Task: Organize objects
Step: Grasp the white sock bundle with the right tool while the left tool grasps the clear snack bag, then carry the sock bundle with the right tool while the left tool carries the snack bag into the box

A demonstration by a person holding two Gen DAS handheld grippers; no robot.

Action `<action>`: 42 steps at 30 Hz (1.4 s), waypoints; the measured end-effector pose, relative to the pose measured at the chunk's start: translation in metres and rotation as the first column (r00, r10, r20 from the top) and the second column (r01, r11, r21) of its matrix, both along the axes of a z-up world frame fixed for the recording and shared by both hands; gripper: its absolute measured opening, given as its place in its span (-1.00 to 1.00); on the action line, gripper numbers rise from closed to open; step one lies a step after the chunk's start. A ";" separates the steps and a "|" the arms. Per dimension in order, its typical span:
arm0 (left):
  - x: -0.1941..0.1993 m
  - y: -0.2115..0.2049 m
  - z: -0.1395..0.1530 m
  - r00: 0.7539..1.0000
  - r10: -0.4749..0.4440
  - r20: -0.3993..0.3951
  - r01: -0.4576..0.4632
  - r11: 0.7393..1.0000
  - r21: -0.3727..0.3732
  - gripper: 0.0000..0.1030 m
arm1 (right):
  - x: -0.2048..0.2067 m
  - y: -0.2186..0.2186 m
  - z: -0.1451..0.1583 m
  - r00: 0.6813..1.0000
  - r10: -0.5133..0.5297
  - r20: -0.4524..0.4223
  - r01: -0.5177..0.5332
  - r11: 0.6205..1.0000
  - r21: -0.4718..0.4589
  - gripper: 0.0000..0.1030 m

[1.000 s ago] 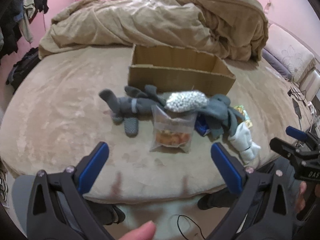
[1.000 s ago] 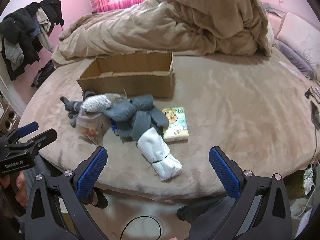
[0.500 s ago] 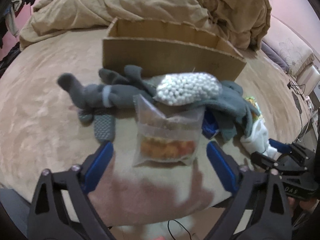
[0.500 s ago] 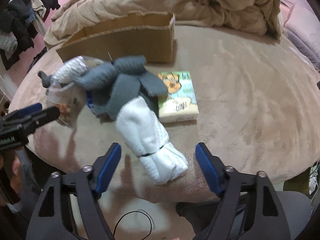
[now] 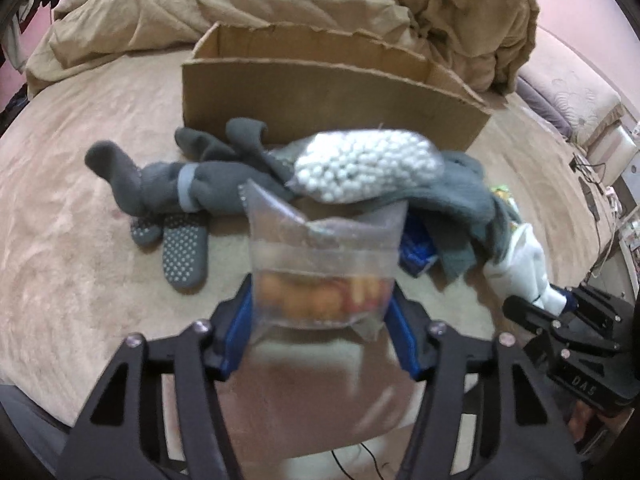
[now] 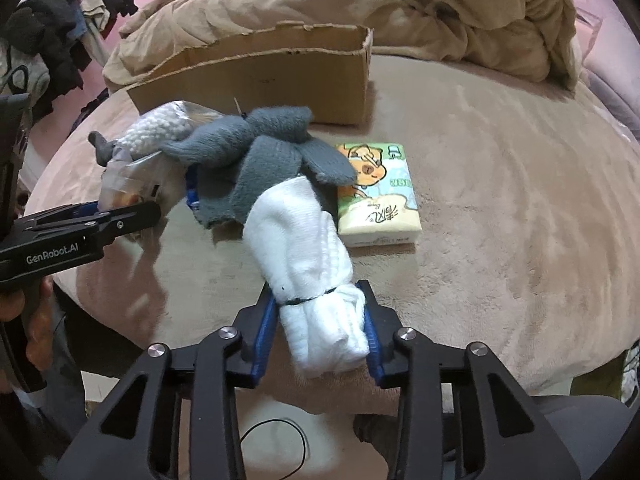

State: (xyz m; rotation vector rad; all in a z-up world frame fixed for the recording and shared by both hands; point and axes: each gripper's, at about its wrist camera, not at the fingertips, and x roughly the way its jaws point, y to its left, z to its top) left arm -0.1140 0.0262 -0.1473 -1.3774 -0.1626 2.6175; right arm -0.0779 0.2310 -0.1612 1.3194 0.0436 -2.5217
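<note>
My left gripper [image 5: 322,320] is closed around the bottom of a clear snack bag [image 5: 324,276] with orange pieces, on the bed near its front edge. My right gripper [image 6: 320,320] is closed on the near end of a white rolled sock bundle [image 6: 308,256]. Behind them lie grey socks [image 5: 192,188], a bag of white beads [image 5: 368,168], and a tissue pack [image 6: 376,192]. An open cardboard box [image 5: 320,96] stands behind the pile. The left gripper also shows in the right wrist view [image 6: 132,212].
A rumpled tan duvet [image 5: 280,4] is heaped at the back of the round bed [image 6: 500,184]. Clothes hang at the left [image 6: 52,20]. A blue item [image 5: 416,246] lies partly under the grey socks. The bed's front edge is just under both grippers.
Both grippers moved forward to the pile and narrowed from wide open: the left onto the snack bag, the right onto the white sock bundle.
</note>
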 end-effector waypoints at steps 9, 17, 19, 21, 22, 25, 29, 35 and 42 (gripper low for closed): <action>0.016 0.000 0.026 0.999 -0.014 -0.033 0.015 1.000 0.025 0.10 | 0.016 0.002 0.034 0.998 -0.014 -0.068 0.013 1.000 -0.022 -0.25; 0.043 -0.011 0.083 0.995 -0.003 -0.097 0.010 0.997 0.070 0.10 | 0.026 0.005 0.079 0.991 -0.016 -0.133 0.011 0.999 -0.042 -0.24; 0.046 -0.013 0.099 0.993 0.002 -0.114 0.008 0.996 0.084 0.10 | 0.029 0.005 0.093 0.988 -0.013 -0.154 0.006 0.999 -0.047 -0.24; 0.048 -0.016 0.112 0.992 0.004 -0.130 0.008 0.996 0.093 0.10 | 0.031 0.005 0.107 0.984 -0.011 -0.177 0.001 0.998 -0.056 -0.24; 0.049 -0.016 0.121 0.990 0.004 -0.142 0.010 0.995 0.096 0.10 | 0.032 0.005 0.112 0.982 -0.010 -0.187 -0.001 0.998 -0.059 -0.24; 0.047 -0.015 0.140 0.988 0.002 -0.153 0.013 0.995 0.097 0.11 | 0.030 0.003 0.128 0.977 -0.004 -0.215 -0.009 0.998 -0.062 -0.24; 0.036 -0.009 0.157 0.985 -0.016 -0.171 0.031 0.996 0.088 0.11 | 0.022 0.002 0.145 0.967 0.000 -0.256 -0.018 0.998 -0.065 -0.24; 0.003 -0.004 0.167 0.981 -0.018 -0.193 0.036 0.995 0.090 0.11 | -0.008 0.002 0.163 0.952 0.003 -0.308 -0.023 0.998 -0.061 -0.23; -0.042 -0.003 0.164 0.979 -0.014 -0.202 0.036 0.993 0.108 0.11 | -0.050 0.003 0.165 0.943 0.003 -0.333 -0.025 0.998 -0.063 -0.23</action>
